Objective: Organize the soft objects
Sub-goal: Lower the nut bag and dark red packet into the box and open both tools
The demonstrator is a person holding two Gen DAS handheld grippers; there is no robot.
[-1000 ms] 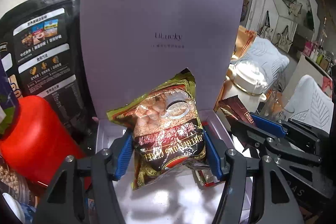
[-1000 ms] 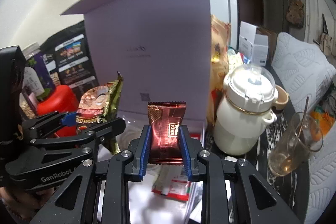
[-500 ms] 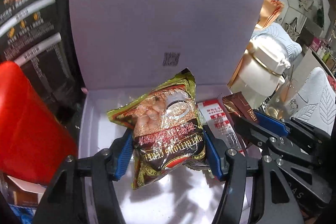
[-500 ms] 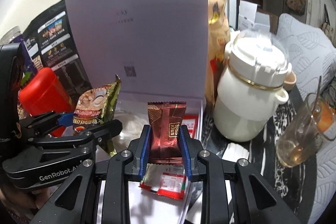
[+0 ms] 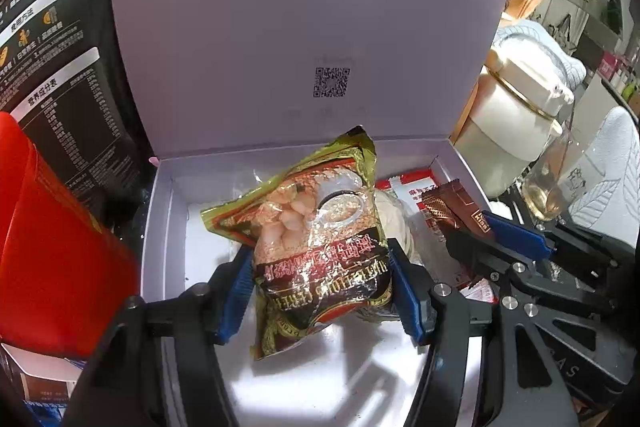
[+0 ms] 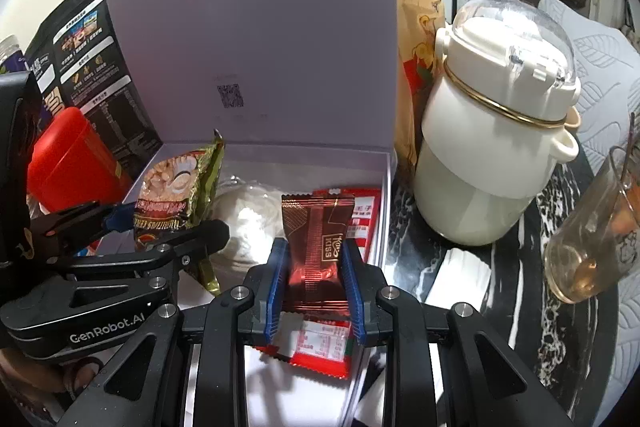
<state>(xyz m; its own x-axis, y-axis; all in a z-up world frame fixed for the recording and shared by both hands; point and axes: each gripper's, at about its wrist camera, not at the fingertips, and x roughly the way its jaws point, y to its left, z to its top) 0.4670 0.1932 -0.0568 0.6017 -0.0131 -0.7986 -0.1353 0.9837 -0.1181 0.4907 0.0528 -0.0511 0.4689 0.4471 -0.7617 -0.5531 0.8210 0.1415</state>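
**Two packets over the open box**

Our left gripper [image 5: 320, 291] is clamped on the gold cereal packet [image 5: 316, 239]; our right gripper [image 6: 314, 291] is clamped on the brown candy wrapper [image 6: 318, 239]. Both hang just above the white box [image 5: 160, 227]. We should lower each onto bare floor beside the red sachet [image 6: 324, 347], then part the jaws gently.

Left gripper [image 5: 322, 287] tilted steeply down, blue pads [image 5: 236, 291] clamped on a packet. Right gripper [image 6: 314, 279] just beside it, same downward tilt, jaws closed narrow on a wrapper. Grippers apart, not touching.
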